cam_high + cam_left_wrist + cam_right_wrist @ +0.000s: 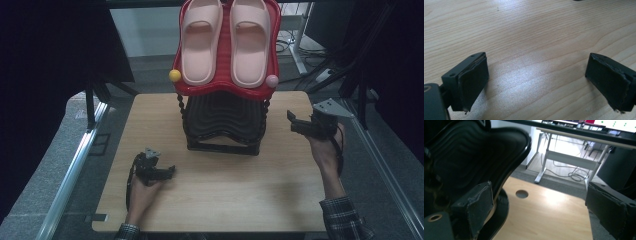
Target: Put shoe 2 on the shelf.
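Note:
A pair of pink slippers (227, 40) lies side by side on the red top tier (224, 89) of a shoe rack, above its black lower tier (222, 120) at the back middle of the wooden table (215, 200). My left gripper (170, 172) rests low on the table at the front left, open, with bare wood between its pads (472, 83). My right gripper (292, 121) is held above the table's right side, open and pointing at the rack; the black tier (474, 157) is close by its left pad (480, 207).
A yellow ball (175, 75) and a pink ball (272, 81) cap the red tier's front corners. A round hole (522, 193) pierces the table near the rack. White desk legs (564, 157) and cables stand on the floor behind. Metal rails (75, 165) flank the table.

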`<state>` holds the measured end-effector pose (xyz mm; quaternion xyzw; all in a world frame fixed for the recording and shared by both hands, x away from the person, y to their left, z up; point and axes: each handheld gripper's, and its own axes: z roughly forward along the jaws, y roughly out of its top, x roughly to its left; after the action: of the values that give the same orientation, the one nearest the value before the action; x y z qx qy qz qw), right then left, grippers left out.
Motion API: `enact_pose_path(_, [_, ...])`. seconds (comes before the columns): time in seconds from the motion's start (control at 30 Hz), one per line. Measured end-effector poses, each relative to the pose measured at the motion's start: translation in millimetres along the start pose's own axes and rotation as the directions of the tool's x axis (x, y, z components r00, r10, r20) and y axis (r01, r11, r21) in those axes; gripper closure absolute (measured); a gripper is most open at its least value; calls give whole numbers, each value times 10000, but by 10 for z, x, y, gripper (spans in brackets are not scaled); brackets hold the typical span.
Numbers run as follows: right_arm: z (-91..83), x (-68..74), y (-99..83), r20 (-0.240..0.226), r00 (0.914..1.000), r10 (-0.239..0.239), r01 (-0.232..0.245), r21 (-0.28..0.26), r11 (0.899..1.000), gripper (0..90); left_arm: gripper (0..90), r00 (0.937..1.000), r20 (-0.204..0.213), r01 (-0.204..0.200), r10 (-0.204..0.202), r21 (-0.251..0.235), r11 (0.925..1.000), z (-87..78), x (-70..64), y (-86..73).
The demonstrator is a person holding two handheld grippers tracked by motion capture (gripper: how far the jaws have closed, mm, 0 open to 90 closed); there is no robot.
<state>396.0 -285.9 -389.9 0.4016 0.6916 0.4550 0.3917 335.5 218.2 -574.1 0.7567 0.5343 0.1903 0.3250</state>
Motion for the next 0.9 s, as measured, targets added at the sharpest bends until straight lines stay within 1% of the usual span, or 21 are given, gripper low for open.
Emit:
enact_pose_path(0.17, [-46, -2, -158, -366, 9993, 104, -93, 322, 9994, 69, 47, 10000, 13, 2, -2, 31, 10000, -3, 0, 1])
enact_pose_path(0.2, [-55, 3, -188, -365, 9992, 144, -131, 356, 9993, 68, 47, 10000, -1, 7, -7, 9, 10000, -1, -1, 1])
enact_pose_path(0.3, [-94, 3, -281, -571, 9982, 164, -132, 549, 9984, 67, 47, 10000, 1, -23, 23, 37, 10000, -3, 2, 1])
enact_pose_path(0.4, [-122, 10, -363, -690, 9974, 193, -143, 720, 9973, 66, 47, 10000, -12, 52, -52, 24, 10000, -3, -5, 0])
enact_pose_path(0.43, [-138, 8, -401, -800, 9966, 175, -110, 808, 9967, 65, 47, 10000, -11, 33, -33, 43, 10000, -4, -4, 0])
enact_pose_path(0.53, [-172, 16, -491, -888, 9960, 141, -52, 995, 9950, 60, 47, 10000, -13, 36, -36, 35, 10000, -4, -4, -1])
enact_pose_path(0.63, [-194, 30, -583, -1035, 9945, 180, -50, 1243, 9922, 55, 47, 10000, -19, 42, -42, 37, 10000, -4, -5, -1])
enact_pose_path(0.77, [-215, 78, -730, -1255, 9921, 4, 193, 1561, 9876, 39, 47, 10000, -27, 41, -41, 35, 10000, -5, -6, -2])
enact_pose_path(0.83, [-220, 101, -797, -1392, 9902, 63, 180, 1723, 9849, 39, 47, 10000, -30, 47, -47, 35, 10000, -5, -6, -2])
enact_pose_path(0.9, [-225, 124, -860, -1434, 9896, 123, 145, 1842, 9828, 39, 47, 10000, -33, 47, -47, 34, 10000, -5, -7, -2])
